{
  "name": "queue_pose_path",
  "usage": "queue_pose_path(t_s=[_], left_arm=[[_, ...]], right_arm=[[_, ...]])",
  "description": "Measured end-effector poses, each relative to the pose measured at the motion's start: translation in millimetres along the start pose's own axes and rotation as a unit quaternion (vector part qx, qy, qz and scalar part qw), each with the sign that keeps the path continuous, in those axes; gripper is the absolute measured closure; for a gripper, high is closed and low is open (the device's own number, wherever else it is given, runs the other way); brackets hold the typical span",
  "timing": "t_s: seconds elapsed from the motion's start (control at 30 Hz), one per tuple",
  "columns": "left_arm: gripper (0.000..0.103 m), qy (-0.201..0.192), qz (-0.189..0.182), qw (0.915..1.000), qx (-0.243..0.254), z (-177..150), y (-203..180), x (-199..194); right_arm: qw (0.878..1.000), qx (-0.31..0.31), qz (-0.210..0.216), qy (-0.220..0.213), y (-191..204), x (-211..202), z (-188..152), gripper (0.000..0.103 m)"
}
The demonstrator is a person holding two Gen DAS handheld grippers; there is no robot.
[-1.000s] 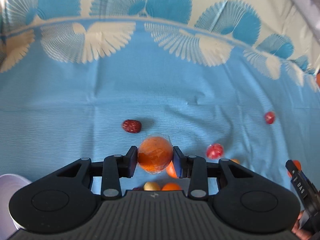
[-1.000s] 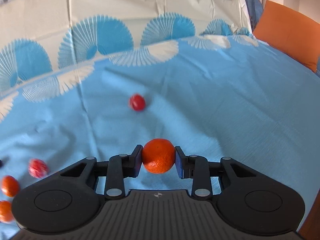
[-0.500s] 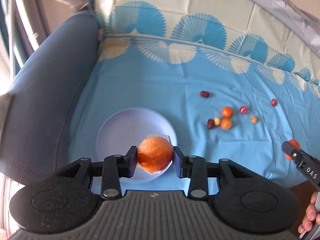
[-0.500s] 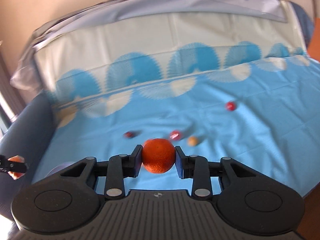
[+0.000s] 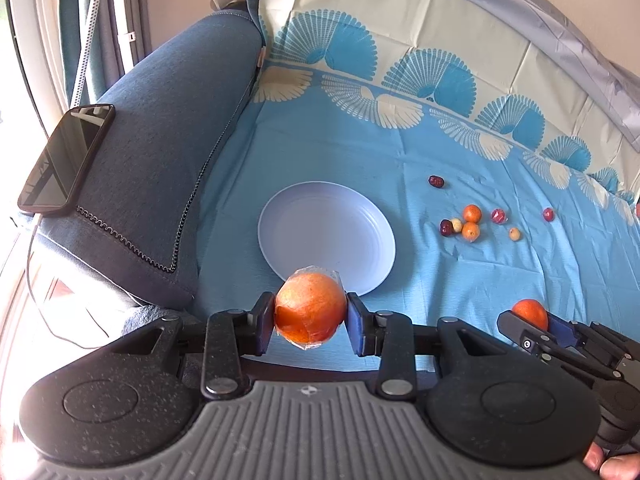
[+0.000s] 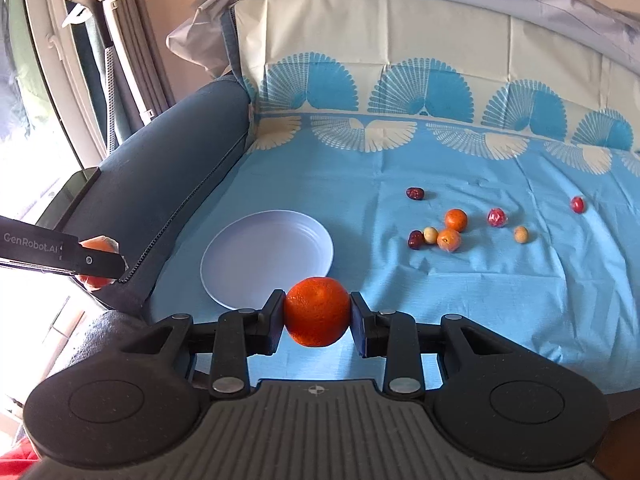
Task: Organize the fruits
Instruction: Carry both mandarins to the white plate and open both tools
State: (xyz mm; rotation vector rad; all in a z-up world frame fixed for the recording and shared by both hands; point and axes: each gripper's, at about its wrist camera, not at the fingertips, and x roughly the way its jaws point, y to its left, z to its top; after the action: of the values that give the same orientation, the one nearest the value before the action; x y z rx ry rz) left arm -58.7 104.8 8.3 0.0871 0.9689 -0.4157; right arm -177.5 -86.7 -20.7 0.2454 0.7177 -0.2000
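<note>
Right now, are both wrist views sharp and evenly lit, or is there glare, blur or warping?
Left wrist: sharp, window blown out at left, phone mirrors it, fisheye curves the edges. Right wrist: sharp too, plate clear, left edge overexposed.

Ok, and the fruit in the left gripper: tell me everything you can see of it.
The wrapped orange fruit is round, orange with paler yellowish patches, inside clear, crinkled plastic film that bunches at top and bottom. The left gripper is shut on it, a blue pad against each side, holding it in the air in front of the near rim of the empty pale plate. Nothing else touches it.
</note>
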Motion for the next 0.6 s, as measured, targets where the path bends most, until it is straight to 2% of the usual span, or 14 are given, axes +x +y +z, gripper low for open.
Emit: queue_pose_path(t_s=[0.23,0.6], left_arm=[[0.062,-0.004,0.004,1.0000,0.003,3,3,5],[0.062,0.013,0.010,0.9997,0.018,24,3,37]], right_arm=[[1.000,-0.013,-0.007,0.015,4,4,-1,0.068],[0.999,-0.018,-0.009,0.028,4,37,12,0.068]])
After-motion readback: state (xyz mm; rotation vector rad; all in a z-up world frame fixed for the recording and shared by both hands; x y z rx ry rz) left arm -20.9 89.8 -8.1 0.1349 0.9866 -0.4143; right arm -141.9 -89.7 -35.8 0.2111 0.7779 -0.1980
